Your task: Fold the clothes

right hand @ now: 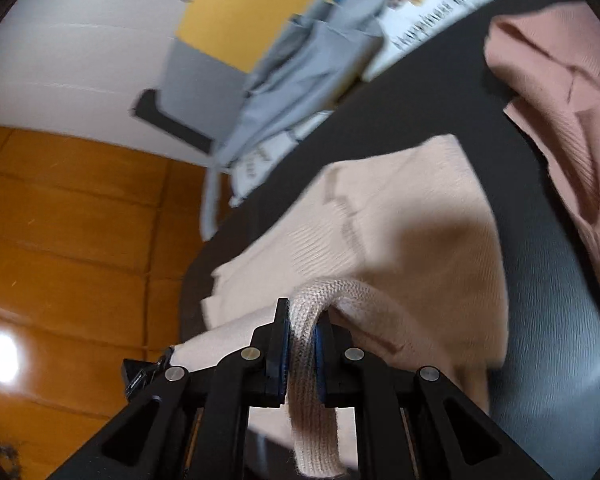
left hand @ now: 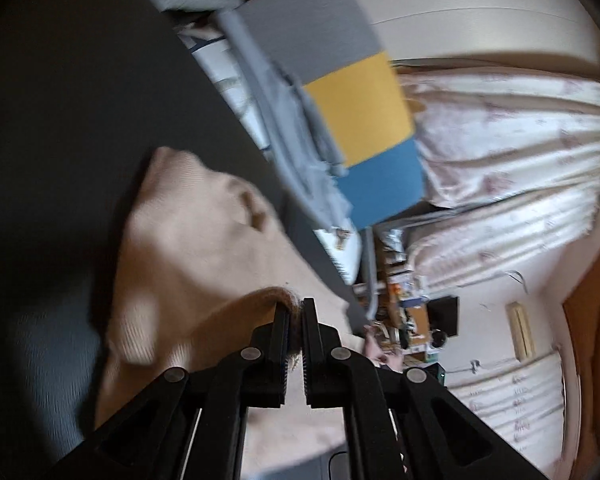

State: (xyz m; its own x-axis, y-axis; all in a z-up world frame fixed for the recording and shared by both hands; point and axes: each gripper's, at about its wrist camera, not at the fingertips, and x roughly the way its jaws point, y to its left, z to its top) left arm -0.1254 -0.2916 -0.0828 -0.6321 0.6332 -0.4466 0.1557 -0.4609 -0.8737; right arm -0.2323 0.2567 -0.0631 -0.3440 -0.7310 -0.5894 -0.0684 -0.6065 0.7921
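Left wrist view: the cream knit sweater [left hand: 204, 240] looks soft, light and floppy, so I judge a rolled edge the best place to hold. It lies ahead of my left gripper [left hand: 296, 312] on the dark table [left hand: 80, 120], and my jaws are pinched on its folded edge.

Right wrist view: my right gripper [right hand: 301, 320] is squeezed onto a thick ribbed hem, the sweater spread just beyond my fingers. A pink garment [right hand: 559, 120] lies well apart, to the right.

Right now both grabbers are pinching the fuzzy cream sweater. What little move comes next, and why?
Probably carry the pinched edge across and lay it over the rest. The left gripper and right gripper each clamp a fold of the cream sweater, lifted above the dark table, so a fold looks half done.
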